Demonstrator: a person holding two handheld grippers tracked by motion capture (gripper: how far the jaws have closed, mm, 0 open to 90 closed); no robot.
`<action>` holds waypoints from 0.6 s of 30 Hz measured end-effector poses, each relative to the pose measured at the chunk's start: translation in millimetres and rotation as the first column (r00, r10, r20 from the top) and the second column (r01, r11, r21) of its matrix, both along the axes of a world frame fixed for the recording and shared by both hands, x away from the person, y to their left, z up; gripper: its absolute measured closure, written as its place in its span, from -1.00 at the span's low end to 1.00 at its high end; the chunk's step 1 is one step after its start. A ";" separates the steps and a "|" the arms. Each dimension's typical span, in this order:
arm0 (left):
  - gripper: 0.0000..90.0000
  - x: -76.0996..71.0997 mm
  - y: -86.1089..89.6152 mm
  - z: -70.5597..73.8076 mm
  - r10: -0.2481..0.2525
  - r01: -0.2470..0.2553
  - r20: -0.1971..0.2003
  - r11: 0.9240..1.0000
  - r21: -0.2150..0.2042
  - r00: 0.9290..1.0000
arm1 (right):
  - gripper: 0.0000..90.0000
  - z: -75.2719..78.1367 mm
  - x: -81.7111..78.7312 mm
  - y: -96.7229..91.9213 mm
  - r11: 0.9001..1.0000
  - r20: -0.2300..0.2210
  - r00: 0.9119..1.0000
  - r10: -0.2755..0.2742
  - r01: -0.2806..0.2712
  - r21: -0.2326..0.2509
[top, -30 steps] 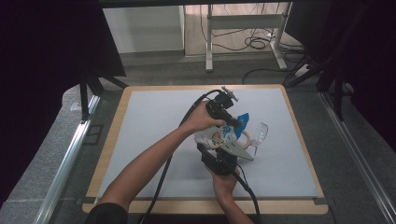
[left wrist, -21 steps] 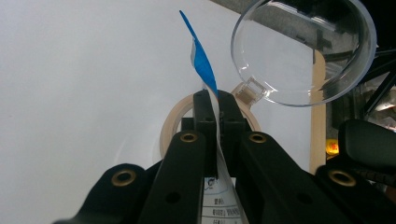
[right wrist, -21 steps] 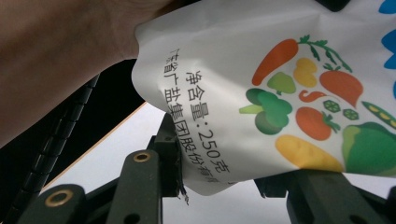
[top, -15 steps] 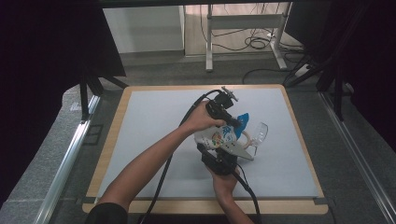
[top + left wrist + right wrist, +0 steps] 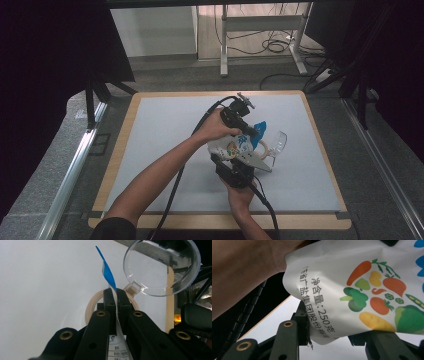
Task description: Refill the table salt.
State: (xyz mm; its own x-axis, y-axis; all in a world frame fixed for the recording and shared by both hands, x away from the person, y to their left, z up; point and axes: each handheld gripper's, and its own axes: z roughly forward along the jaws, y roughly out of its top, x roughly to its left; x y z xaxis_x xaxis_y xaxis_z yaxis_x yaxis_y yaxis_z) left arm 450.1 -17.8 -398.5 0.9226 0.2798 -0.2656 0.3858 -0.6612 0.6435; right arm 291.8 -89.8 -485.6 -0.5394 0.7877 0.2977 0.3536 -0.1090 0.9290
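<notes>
Right gripper [image 5: 235,167] nearest, low over mat, jaws clamped on bottom of white bag [image 5: 234,147] with vegetable print. Bag held up above grey mat [image 5: 160,130], mid-table. Left gripper [image 5: 252,134] just beyond, jaws pressed together, pinching bag's blue top edge [image 5: 108,272]. Past that, tan ring [image 5: 93,305] lying on mat, clear lid [image 5: 278,142] hinged up beside it.
</notes>
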 end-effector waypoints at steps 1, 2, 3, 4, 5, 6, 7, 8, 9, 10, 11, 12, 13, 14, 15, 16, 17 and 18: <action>1.00 0.1 0.0 -0.1 0.000 0.000 -0.001 1.000 0.000 1.000 | 0.34 0.0 0.1 -0.1 1.000 0.000 1.000 0.000 0.000 -0.001; 1.00 0.2 0.0 -0.2 0.001 -0.001 -0.001 1.000 0.000 1.000 | 0.34 0.0 0.1 -0.1 1.000 -0.001 1.000 0.000 0.000 -0.001; 1.00 0.1 -0.1 -0.2 0.000 0.000 -0.001 1.000 0.000 1.000 | 0.34 0.0 0.1 -0.1 1.000 -0.001 1.000 0.000 0.000 -0.001; 1.00 0.1 -0.1 -0.2 0.000 0.000 0.000 1.000 0.001 1.000 | 0.34 0.0 0.1 -0.2 1.000 -0.001 1.000 0.000 0.000 -0.001; 1.00 0.1 -0.2 -0.1 0.000 0.000 0.000 1.000 0.001 1.000 | 0.34 0.0 0.1 -0.2 1.000 -0.001 1.000 0.001 -0.001 -0.001; 1.00 0.1 -0.3 -0.2 0.000 0.000 -0.001 1.000 0.002 1.000 | 0.34 0.0 0.1 -0.3 1.000 -0.001 1.000 0.001 -0.001 -0.001; 1.00 0.1 -0.4 -0.2 -0.001 0.001 -0.001 1.000 0.003 1.000 | 0.34 0.0 0.1 -0.2 1.000 -0.001 1.000 0.000 0.000 0.000; 1.00 -0.1 -0.7 -0.3 -0.001 0.001 -0.001 1.000 0.005 1.000 | 0.34 0.0 0.0 0.0 1.000 -0.002 1.000 -0.001 0.001 0.001; 1.00 -0.1 -0.8 -0.3 -0.002 0.002 -0.001 1.000 0.006 1.000 | 0.34 -0.1 -0.3 0.2 1.000 -0.002 1.000 -0.002 0.002 0.002; 1.00 -0.1 -0.9 -0.2 0.000 0.000 -0.001 1.000 0.005 1.000 | 0.34 -0.1 -0.3 0.2 1.000 -0.002 1.000 -0.003 0.003 0.002; 1.00 -0.4 -1.1 -0.1 0.002 -0.002 -0.003 1.000 0.002 1.000 | 0.34 0.0 -0.3 0.3 1.000 -0.002 1.000 -0.004 0.004 0.004; 1.00 -0.3 -1.2 -0.1 0.000 0.000 -0.002 1.000 0.001 1.000 | 0.34 0.0 -0.4 0.5 1.000 0.000 1.000 -0.005 0.005 0.004; 1.00 -0.4 -1.3 0.1 0.001 -0.001 -0.002 1.000 0.002 1.000 | 0.34 0.0 -0.5 0.5 1.000 0.001 1.000 -0.006 0.006 0.004; 1.00 -0.3 -1.2 0.2 0.000 0.000 -0.002 1.000 0.002 1.000 | 0.34 0.0 -0.4 0.6 1.000 0.002 1.000 -0.006 0.006 0.004; 1.00 -0.3 -1.3 0.2 0.001 -0.001 -0.002 1.000 0.001 1.000 | 0.34 0.0 -0.4 0.5 1.000 0.002 1.000 -0.006 0.006 0.005; 1.00 -0.4 -1.5 0.2 0.002 -0.002 -0.003 1.000 0.001 1.000 | 0.34 0.1 -0.4 0.5 1.000 0.001 1.000 -0.006 0.006 0.006; 1.00 -0.2 -1.5 0.3 -0.001 0.001 -0.001 1.000 0.004 1.000 | 0.34 0.1 -0.4 0.6 1.000 0.001 1.000 -0.007 0.007 0.007; 1.00 -0.2 -1.7 0.2 0.000 0.000 -0.002 1.000 0.004 1.000 | 0.34 0.1 -0.3 0.6 1.000 0.001 1.000 -0.007 0.007 0.009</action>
